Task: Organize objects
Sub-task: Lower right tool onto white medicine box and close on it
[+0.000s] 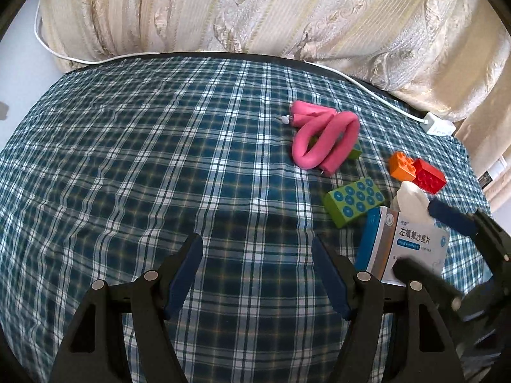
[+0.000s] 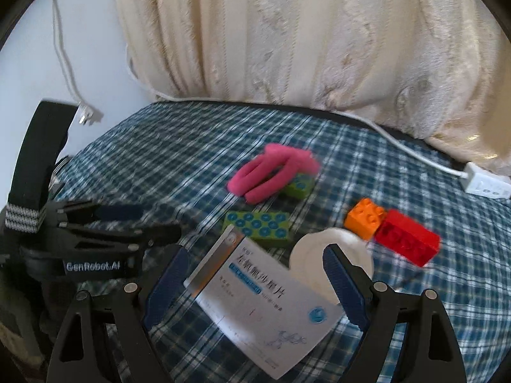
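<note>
- Medicine box lies flat on the plaid cloth, between my right tongs, jaws wide apart, not pressing it.
- Long axis runs diagonal, far-left to near-right in right view.
- Left tongs apart too, empty, over bare cloth.
- Nothing sorted yet, I'd say: pink foam curler, green block, orange brick, red brick, white lid all scattered nearby.

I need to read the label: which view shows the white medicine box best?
The right wrist view: the medicine box lies large between the right gripper's fingers, printed face up, though blurred. The left wrist view shows it smaller, at the edge, partly hidden behind gripper parts.
</note>
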### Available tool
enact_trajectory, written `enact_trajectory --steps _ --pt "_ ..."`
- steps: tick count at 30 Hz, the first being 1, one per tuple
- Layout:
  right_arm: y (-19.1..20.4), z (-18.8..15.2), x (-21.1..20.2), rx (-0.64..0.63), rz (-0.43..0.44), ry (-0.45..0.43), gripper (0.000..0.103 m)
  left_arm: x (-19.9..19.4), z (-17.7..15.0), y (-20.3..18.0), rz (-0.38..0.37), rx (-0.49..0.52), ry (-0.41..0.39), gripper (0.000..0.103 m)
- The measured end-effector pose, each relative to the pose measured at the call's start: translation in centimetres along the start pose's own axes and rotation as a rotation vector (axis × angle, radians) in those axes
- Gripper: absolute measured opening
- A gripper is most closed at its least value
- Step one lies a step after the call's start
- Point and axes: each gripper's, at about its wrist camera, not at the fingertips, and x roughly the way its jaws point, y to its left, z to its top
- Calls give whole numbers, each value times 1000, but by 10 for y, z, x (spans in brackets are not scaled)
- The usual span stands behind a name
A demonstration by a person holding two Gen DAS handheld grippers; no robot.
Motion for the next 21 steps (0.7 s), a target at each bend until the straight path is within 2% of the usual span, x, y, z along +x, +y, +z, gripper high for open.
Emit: enact_trajectory --steps 6,14,21 --pt "15 -16 -2 -65 27 48 89 0 0 0 0 -2 0 72" --pt "19 -29 -12 -35 73 58 89 0 -2 -4 -6 8 0 72" --pt "5 -21 -5 3 17 46 89 -1 -2 -4 -9 3 -3 72"
